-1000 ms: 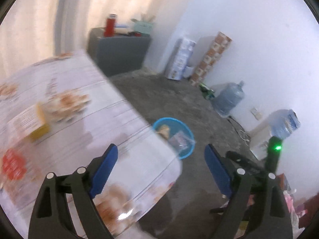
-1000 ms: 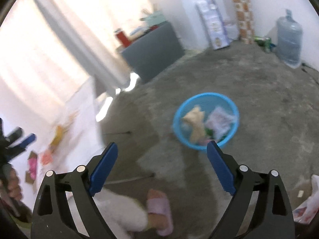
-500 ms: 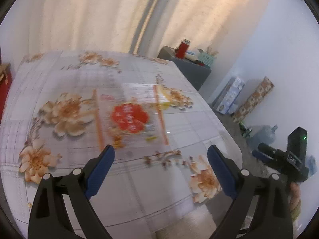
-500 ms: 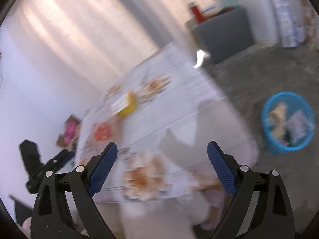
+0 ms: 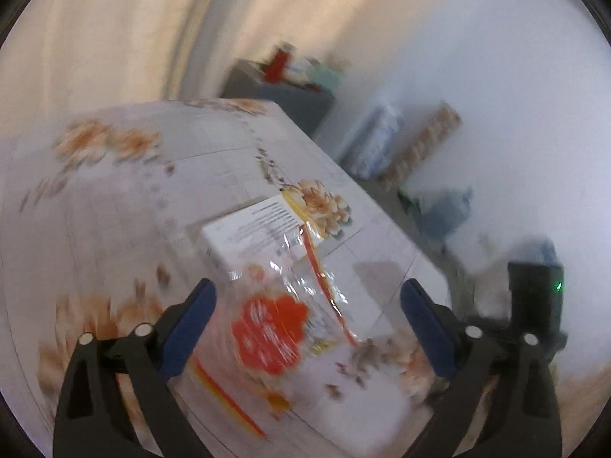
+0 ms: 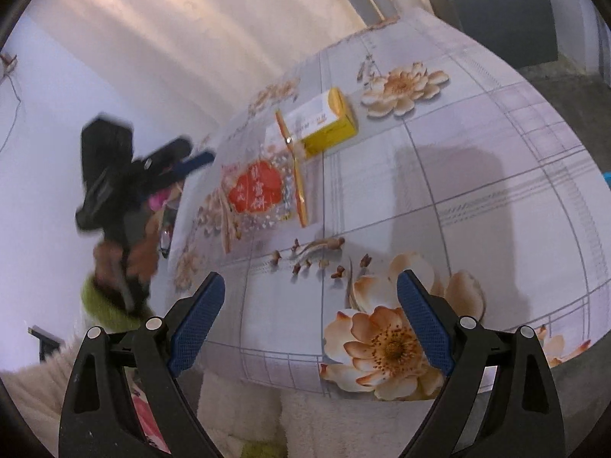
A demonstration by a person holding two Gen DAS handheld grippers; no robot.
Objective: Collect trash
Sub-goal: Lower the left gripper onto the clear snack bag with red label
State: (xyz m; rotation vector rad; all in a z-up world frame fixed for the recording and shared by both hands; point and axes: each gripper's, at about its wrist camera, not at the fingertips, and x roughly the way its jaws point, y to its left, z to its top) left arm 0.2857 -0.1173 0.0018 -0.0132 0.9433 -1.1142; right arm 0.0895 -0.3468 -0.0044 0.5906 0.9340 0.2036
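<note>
Nearest us, our left claw (image 5: 305,328) hangs low over the worktop (image 5: 114,229) with its jaws spread wide and nothing between them. Directly ahead of it, framed by the two pads, lies the clear plastic wrapper (image 5: 282,316) with the red printed badge, flat on the flowered cloth. A second ago this claw looked out over the table edge toward the floor and the blue basket; half a second ago the wrapper sat further off in its view. Now it fills the gap between the jaws, so we judge the approach to the next piece of trash is nearly done, though the picture is blurred by motion.

Our right claw (image 6: 311,328) is also spread apart and empty, hovering over the near edge of the worktop (image 6: 496,198); a second ago it faced the floor and the basket.

Beyond the wrapper (image 6: 259,191), touching its far edge, sits the yellow and white carton (image 6: 324,122), partly overlapped by the plastic. We should close on the wrapper alone, since the carton lies so close.

Furthest off stands the grey cabinet (image 6: 504,15) by the curtain.
</note>
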